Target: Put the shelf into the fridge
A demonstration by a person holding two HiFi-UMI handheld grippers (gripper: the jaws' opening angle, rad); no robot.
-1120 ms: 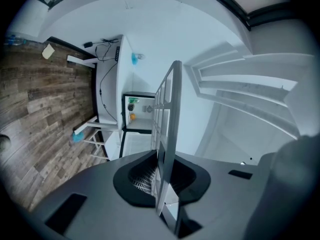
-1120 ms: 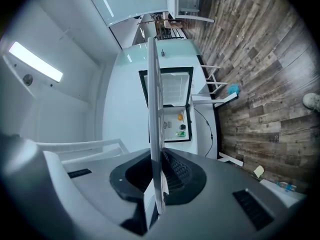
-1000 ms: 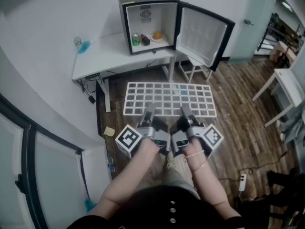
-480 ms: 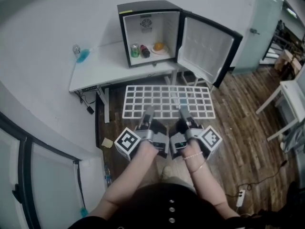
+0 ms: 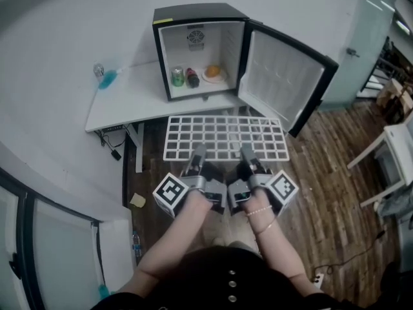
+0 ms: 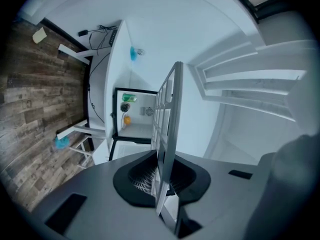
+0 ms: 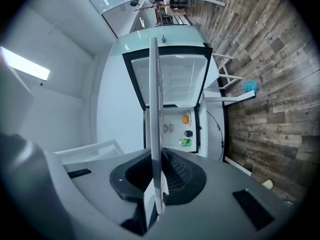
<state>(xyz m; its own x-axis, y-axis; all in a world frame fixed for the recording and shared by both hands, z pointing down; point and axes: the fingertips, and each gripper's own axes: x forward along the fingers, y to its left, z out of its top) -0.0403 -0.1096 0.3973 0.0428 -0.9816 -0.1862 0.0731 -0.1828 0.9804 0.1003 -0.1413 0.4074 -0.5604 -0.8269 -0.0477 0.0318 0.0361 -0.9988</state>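
Observation:
A white wire grid shelf hangs level in the air in front of me, held by its near edge. My left gripper is shut on that edge left of centre, my right gripper shut on it right of centre. Both gripper views show the shelf edge-on between the jaws, shelf likewise. Beyond it stands a small black fridge on a white table, door swung open to the right. Inside sit a green can, a dark can and a plate with an orange.
A blue-topped item lies at the table's back left by the wall. Cables and a power strip hang under the table. A white stool stands below the door. Another white table is at the right. The floor is wood planks.
The shelf and both grippers have come closer to the fridge, which sits larger and nearer in the head view. Both holds on the shelf are unchanged.

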